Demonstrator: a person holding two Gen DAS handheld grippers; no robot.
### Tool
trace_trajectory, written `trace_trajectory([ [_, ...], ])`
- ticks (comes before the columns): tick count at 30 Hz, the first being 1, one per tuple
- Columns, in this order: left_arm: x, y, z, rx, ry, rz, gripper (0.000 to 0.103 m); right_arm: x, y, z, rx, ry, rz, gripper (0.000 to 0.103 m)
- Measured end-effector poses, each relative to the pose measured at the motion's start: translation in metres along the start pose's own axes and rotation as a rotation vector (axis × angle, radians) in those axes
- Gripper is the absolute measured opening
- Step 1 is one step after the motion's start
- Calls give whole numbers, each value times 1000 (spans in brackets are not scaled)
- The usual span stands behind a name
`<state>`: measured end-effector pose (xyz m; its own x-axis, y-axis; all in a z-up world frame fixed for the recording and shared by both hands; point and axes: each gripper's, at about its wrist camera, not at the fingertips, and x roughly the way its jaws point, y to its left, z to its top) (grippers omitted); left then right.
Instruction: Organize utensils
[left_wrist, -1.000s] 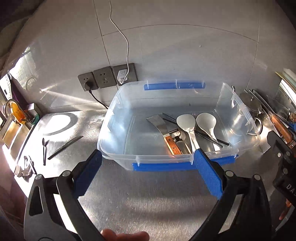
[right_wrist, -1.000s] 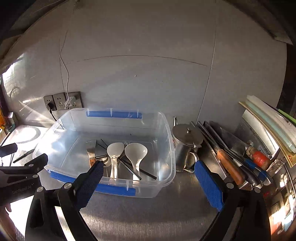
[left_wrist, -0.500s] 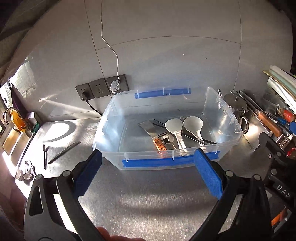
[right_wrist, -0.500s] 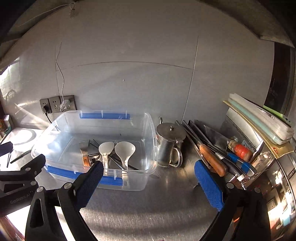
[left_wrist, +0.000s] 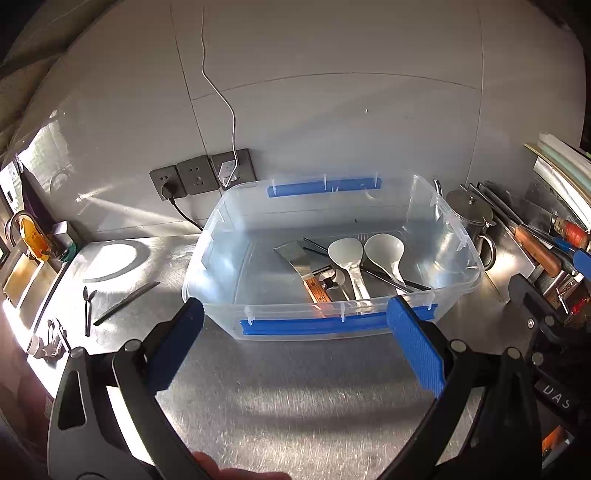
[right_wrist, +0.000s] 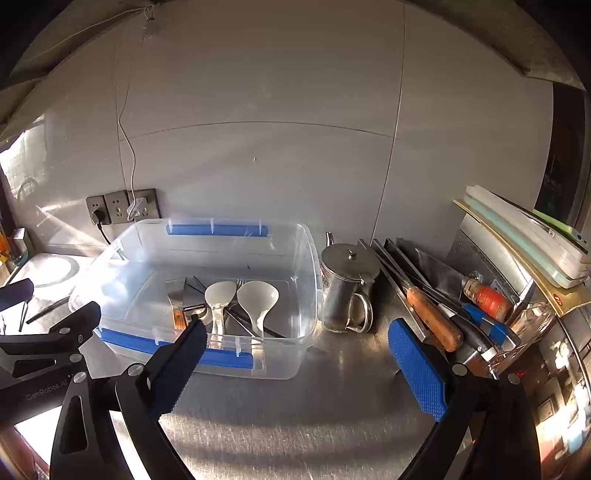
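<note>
A clear plastic bin with blue handles (left_wrist: 332, 325) (right_wrist: 314, 266) stands on the steel counter against the wall. Inside lie two white rice paddles (left_wrist: 345, 253) (right_wrist: 256, 297), a wooden-handled scraper (left_wrist: 295, 258) (right_wrist: 176, 295), black chopsticks (left_wrist: 391, 280) and other metal utensils. A small spoon (left_wrist: 87, 306) and a dark knife (left_wrist: 127, 302) lie on the counter left of the bin. My left gripper (left_wrist: 291, 332) is open and empty, just in front of the bin. My right gripper (right_wrist: 295, 350) is open and empty, in front of the bin's right end.
A steel lidded pot (right_wrist: 347, 288) stands right of the bin. Knives with wooden and blue handles (right_wrist: 436, 321) lie in a rack at the right. Wall sockets with a plugged charger (left_wrist: 203, 177) are behind the bin. A sink edge (left_wrist: 22, 280) is at far left.
Both grippers have pulled back from the bin and the views have widened. Both stay open and empty. The utensils in the bin have not moved.
</note>
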<state>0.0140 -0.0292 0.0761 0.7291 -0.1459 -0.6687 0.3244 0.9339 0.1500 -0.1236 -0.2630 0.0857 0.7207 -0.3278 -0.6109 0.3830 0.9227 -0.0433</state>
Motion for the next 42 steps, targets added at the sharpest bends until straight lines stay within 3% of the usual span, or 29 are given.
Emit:
trace_trajectory([
  [27, 10, -3, 2, 2, 9, -24, 95, 5, -3, -1, 11, 17, -3, 98],
  [33, 3, 3, 3, -29, -68, -14, 95, 7, -5, -1, 12, 24, -9, 98],
  [42, 5, 9, 5, -47, -70, -1, 95, 10, -1, -1, -6, 35, 7, 98],
])
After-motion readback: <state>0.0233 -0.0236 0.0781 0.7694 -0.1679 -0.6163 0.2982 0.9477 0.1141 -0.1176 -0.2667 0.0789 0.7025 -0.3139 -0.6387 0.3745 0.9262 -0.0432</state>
